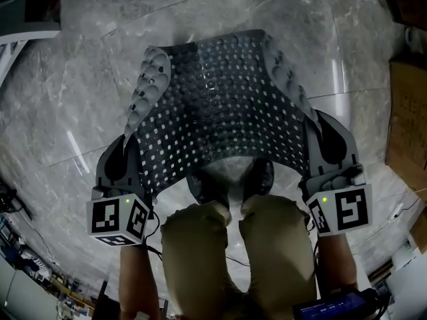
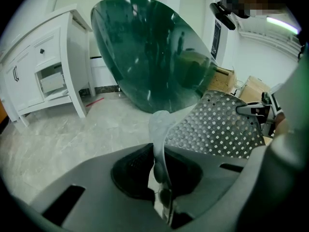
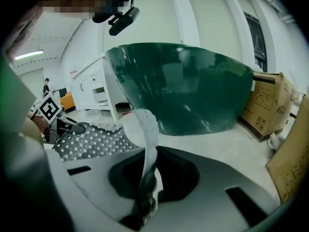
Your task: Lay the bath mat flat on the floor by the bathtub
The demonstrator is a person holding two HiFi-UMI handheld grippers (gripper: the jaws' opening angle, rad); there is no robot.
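Observation:
A dark perforated bath mat (image 1: 223, 102) with suction bumps hangs stretched between my two grippers above the marble floor (image 1: 80, 99). My left gripper (image 1: 128, 153) is shut on the mat's near left corner; my right gripper (image 1: 319, 145) is shut on its near right corner. In the left gripper view the pale mat edge (image 2: 158, 129) rises from the closed jaws, with the mat (image 2: 217, 127) spreading right. The right gripper view shows the mat edge (image 3: 145, 129) clamped the same way, with the mat (image 3: 94, 141) at left. A dark green bathtub (image 3: 188, 88) (image 2: 149, 52) stands just ahead.
A white cabinet (image 2: 41, 76) stands left of the tub. Cardboard boxes (image 3: 268, 100) (image 1: 405, 122) sit to the right. The person's legs and shoes (image 1: 230, 179) are below the mat's near edge. Cables and clutter (image 1: 27, 259) lie at the lower left.

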